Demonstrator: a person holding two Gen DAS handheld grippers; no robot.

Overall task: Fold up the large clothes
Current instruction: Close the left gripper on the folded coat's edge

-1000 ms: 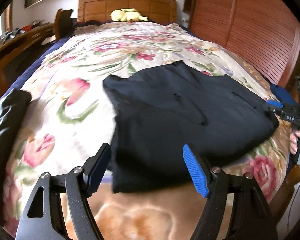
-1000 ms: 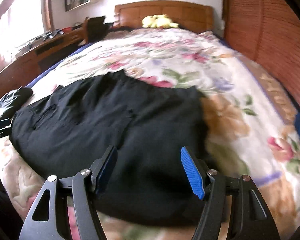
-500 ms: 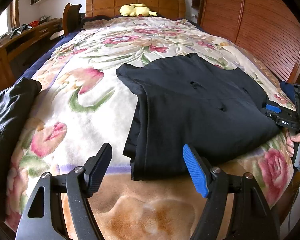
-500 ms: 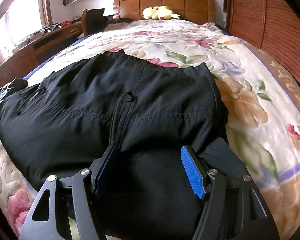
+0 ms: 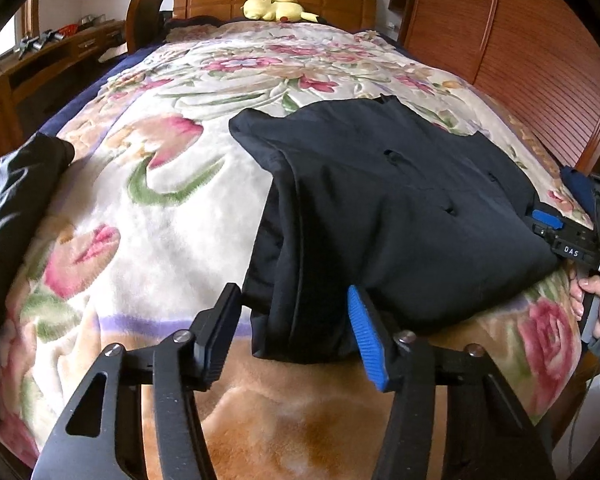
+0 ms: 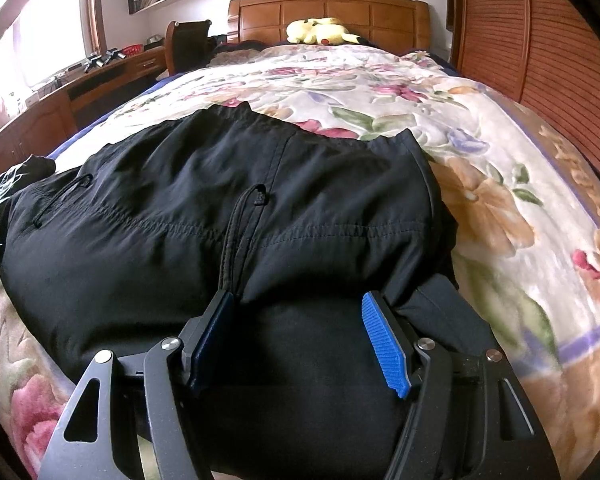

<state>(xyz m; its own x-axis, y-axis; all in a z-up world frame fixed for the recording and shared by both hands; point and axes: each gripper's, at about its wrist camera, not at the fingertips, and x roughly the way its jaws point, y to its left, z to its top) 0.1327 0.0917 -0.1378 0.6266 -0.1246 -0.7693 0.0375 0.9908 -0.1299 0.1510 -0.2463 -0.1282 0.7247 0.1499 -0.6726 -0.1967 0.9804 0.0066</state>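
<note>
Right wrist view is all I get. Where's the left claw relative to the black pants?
Observer: In the left wrist view, the left claw is open at the near left corner of the black pants. The corner lies between its fingers, unpinched.
Operator: Single layer there?
Observer: No, several folded layers stack along that side edge.
Operator: How does my right claw look from outside?
Observer: The right claw sits low at the opposite end of the pants, by the floral blanket. The person's hand grips its handle.
</note>
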